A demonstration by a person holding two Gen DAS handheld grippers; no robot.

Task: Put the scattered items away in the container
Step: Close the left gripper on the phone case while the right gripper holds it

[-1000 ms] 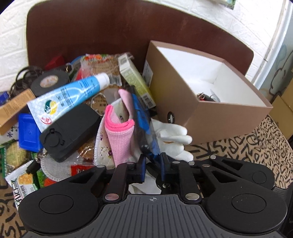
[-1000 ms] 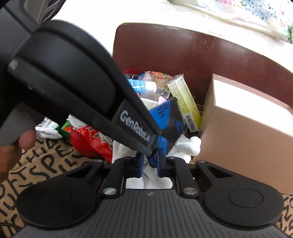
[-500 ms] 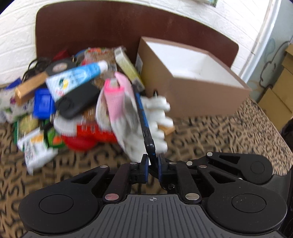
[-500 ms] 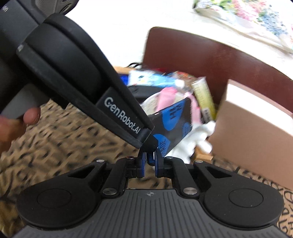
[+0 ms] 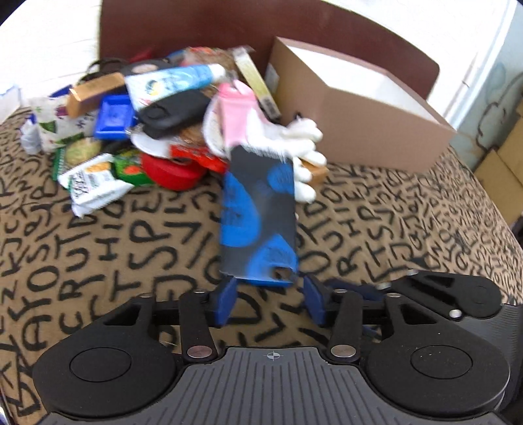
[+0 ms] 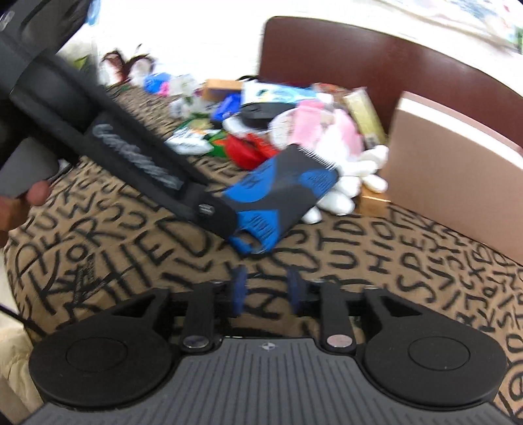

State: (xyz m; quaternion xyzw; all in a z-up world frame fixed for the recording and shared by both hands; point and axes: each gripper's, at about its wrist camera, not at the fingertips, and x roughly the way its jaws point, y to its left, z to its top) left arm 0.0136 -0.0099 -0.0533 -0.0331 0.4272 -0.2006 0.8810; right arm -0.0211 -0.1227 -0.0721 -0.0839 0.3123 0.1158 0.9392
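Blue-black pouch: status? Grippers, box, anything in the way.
Left gripper and right gripper open, jaws just opened. Blue-black pouch loose on the lettered cloth, not boxed. Box beyond; white glove lies between.

Letter-print tablecloth (image 5: 114,248), brown chair back (image 5: 196,26)
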